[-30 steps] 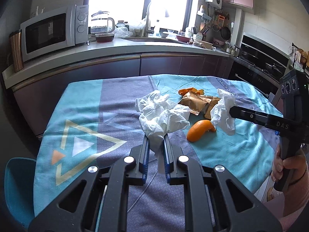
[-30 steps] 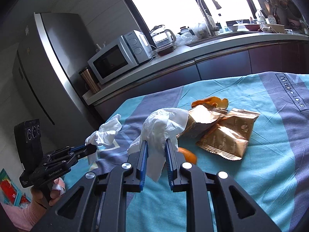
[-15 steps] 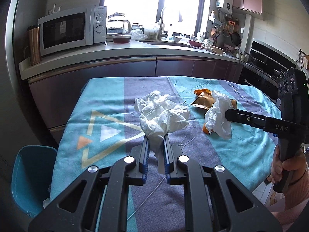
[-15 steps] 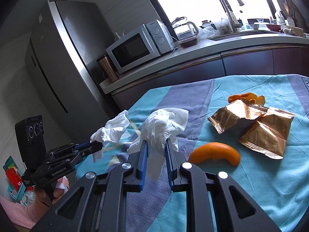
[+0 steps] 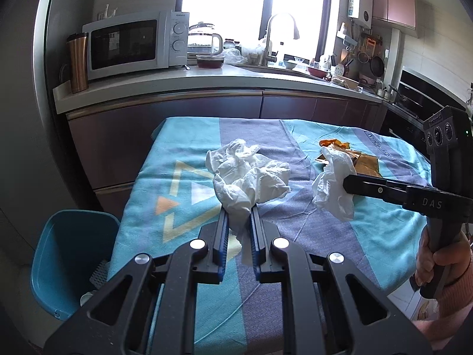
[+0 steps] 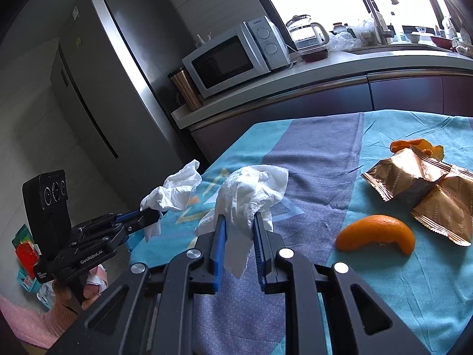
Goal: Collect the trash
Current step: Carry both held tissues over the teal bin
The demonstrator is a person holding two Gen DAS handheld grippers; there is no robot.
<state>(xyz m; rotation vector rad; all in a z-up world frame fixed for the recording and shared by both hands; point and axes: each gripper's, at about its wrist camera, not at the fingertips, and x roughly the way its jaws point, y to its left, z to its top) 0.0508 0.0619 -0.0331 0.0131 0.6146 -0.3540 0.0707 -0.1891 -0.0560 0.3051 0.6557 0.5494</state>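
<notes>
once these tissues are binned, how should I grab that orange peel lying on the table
Judging by its pose, grip the orange peel across the thick middle of its arch, coming from above. It lies curved, ends pointing down toward the tablecloth, apart from the gold wrappers, so jaws should straddle its narrow width.

Both wrist views look close along their fingers, angled down, seemingly sharing the table (image 5: 183,159) and microwave (image 6: 233,59).

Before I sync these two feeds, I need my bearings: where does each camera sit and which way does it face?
Left wrist: on the left tongs clamping a tissue wad, facing microwave and counter; the right tongs and hand show.
Right wrist: on the right tongs clamping another tissue, facing the fridge; the left tongs show.
Shared: both tissues, microwave, tablecloth, gold wrappers.
</notes>
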